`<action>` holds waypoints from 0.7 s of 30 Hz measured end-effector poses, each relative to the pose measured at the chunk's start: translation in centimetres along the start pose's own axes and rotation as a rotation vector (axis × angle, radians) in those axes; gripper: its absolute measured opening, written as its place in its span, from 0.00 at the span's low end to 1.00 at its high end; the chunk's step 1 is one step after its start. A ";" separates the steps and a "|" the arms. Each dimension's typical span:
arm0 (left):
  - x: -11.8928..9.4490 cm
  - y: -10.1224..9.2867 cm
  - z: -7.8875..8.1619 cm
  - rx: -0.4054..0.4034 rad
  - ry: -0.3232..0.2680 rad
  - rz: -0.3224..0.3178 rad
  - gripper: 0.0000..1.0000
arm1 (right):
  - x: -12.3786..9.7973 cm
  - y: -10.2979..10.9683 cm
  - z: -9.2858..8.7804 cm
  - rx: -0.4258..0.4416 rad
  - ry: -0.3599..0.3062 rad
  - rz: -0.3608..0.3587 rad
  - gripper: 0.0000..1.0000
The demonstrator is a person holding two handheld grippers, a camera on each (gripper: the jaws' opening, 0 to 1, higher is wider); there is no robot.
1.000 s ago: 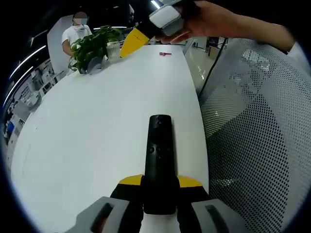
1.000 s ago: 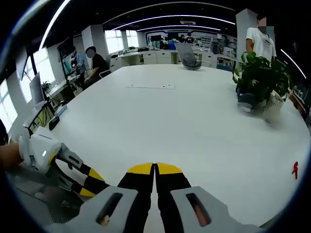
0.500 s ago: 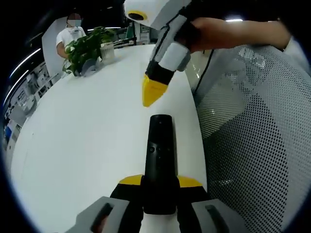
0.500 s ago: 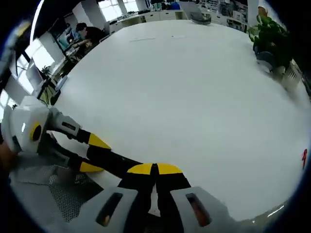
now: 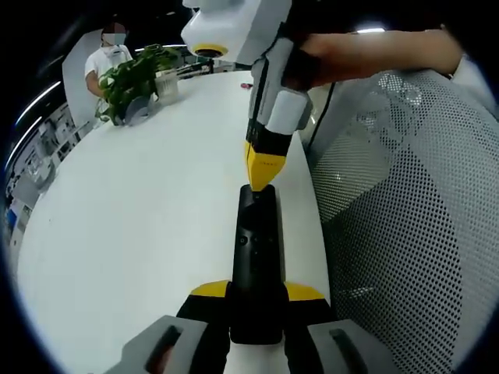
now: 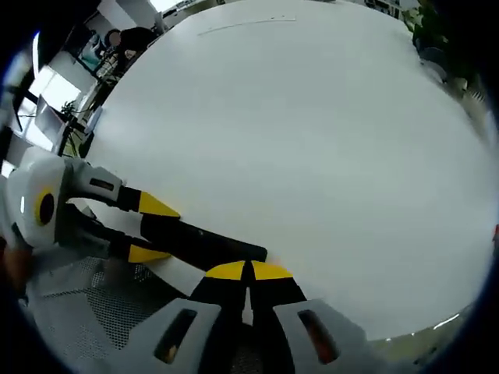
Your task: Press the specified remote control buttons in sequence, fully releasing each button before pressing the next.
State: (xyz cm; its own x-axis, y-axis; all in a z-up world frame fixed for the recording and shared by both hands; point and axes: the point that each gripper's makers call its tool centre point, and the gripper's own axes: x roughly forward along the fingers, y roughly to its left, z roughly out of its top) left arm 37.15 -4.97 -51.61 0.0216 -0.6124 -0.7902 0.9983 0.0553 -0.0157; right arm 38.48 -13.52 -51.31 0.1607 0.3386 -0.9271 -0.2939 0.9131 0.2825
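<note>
Near the edge of the broad white table, beside a white perforated mesh chair back, a slim black remote control lies lengthwise, its near end clamped between the yellow-tipped jaws of the left gripper. The right gripper, held in a person's hand, comes down from above with its jaws pressed together; its yellow tip meets the remote's far end, seemingly in contact, though the fisheye makes this hard to confirm. In the right gripper view, that right gripper sits over the remote control, held by the left gripper. A leafy green potted plant stands at the table's far side.
</note>
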 end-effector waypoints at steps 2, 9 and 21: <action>0.0 0.0 0.0 -0.002 -0.003 0.000 0.24 | 0.1 -0.1 0.0 0.010 -0.001 0.005 0.00; 0.0 0.0 0.0 -0.021 -0.012 0.003 0.25 | 0.1 0.1 -0.3 -0.012 -0.022 0.019 0.00; 0.3 -0.1 0.3 -0.028 -0.028 0.009 0.25 | -0.1 0.3 -0.3 -0.002 -0.038 0.035 0.00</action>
State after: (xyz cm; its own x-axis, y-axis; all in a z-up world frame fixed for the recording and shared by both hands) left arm 37.08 -5.39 -51.64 0.0320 -0.6335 -0.7731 0.9962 0.0825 -0.0264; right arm 38.09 -13.34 -51.18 0.1861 0.3792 -0.9064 -0.3020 0.9000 0.3144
